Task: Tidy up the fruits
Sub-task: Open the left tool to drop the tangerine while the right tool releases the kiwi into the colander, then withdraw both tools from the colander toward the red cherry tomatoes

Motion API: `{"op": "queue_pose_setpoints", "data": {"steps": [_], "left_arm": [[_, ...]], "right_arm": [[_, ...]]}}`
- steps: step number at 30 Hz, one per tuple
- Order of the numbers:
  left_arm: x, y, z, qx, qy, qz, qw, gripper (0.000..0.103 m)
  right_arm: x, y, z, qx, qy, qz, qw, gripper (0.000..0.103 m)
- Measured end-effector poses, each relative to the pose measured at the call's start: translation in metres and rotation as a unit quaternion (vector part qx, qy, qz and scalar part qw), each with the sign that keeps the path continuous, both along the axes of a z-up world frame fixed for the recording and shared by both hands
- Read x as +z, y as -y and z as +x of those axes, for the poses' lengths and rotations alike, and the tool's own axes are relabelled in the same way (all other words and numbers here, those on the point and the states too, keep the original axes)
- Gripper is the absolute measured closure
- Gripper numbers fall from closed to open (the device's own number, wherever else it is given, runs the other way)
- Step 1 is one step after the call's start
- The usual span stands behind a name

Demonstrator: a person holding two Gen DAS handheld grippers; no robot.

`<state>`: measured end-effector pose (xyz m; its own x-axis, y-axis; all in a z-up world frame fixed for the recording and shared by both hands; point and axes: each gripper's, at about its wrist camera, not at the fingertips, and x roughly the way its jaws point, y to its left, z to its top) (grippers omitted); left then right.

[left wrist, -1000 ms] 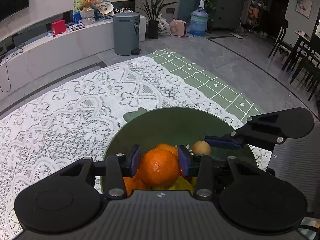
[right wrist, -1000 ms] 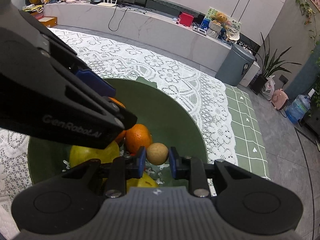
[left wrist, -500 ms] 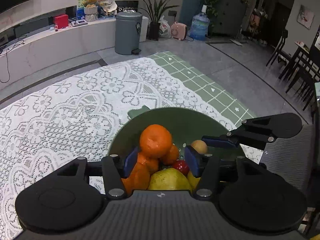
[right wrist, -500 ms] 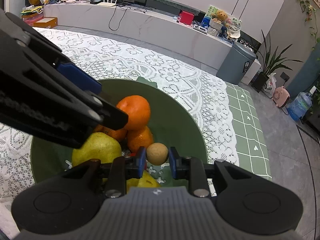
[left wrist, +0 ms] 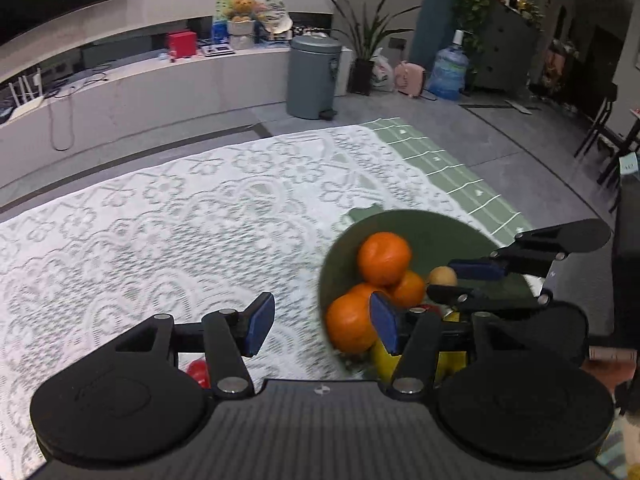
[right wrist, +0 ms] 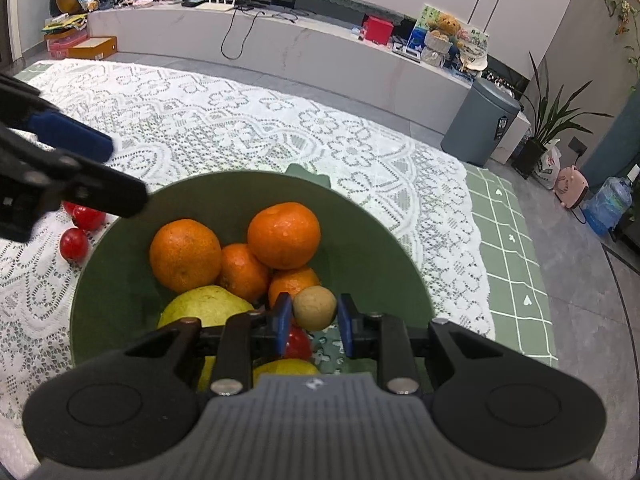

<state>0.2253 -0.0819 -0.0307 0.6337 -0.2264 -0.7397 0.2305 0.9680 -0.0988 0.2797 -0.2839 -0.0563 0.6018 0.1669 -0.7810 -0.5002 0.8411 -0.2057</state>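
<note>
A green bowl (right wrist: 360, 240) on the lace cloth holds several oranges (right wrist: 283, 235), a yellow-green pear (right wrist: 204, 307), a red fruit and yellow fruit. My right gripper (right wrist: 314, 316) is shut on a small brown round fruit (right wrist: 314, 307) just above the bowl's near side. In the left wrist view the bowl (left wrist: 436, 232) lies to the right, and my left gripper (left wrist: 322, 328) is open and empty over the cloth at the bowl's left edge. Small red fruits (right wrist: 74, 243) lie on the cloth left of the bowl; one (left wrist: 199, 372) shows under my left gripper.
The white lace cloth (left wrist: 160, 220) covers a green checked tablecloth (right wrist: 516, 264) whose far right edge drops to the floor. A grey bin (left wrist: 314, 76), a long white counter (right wrist: 280, 46) and plants stand beyond the table.
My left gripper let go of the orange onto the pile in the bowl, opened wide and moved left off the bowl. My right gripper stayed put, holding the brown fruit.
</note>
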Motion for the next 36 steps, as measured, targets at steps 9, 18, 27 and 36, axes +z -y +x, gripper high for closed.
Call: {"op": "queue_pose_setpoints", "data": {"steps": [9,18,27,36], "left_arm": [[-0.002,-0.020,-0.017,0.021,-0.004,0.013,0.9997,0.038],[-0.004,-0.036,-0.029,0.037,-0.010,0.014,0.9992,0.038],[-0.001,-0.046,-0.040,0.048,-0.006,0.016,0.9987,0.038],[0.009,-0.056,-0.051,0.054,0.013,0.022,0.9982,0.038]], "right_arm": [[-0.017,-0.003,0.006,-0.014,-0.025,-0.035,0.999,0.081],[-0.010,-0.007,0.003,-0.014,-0.019,-0.048,0.999,0.072],[0.012,-0.015,-0.014,-0.010,0.014,-0.061,0.998,0.046],[0.044,-0.028,-0.035,0.002,0.034,-0.020,0.999,0.033]]}}
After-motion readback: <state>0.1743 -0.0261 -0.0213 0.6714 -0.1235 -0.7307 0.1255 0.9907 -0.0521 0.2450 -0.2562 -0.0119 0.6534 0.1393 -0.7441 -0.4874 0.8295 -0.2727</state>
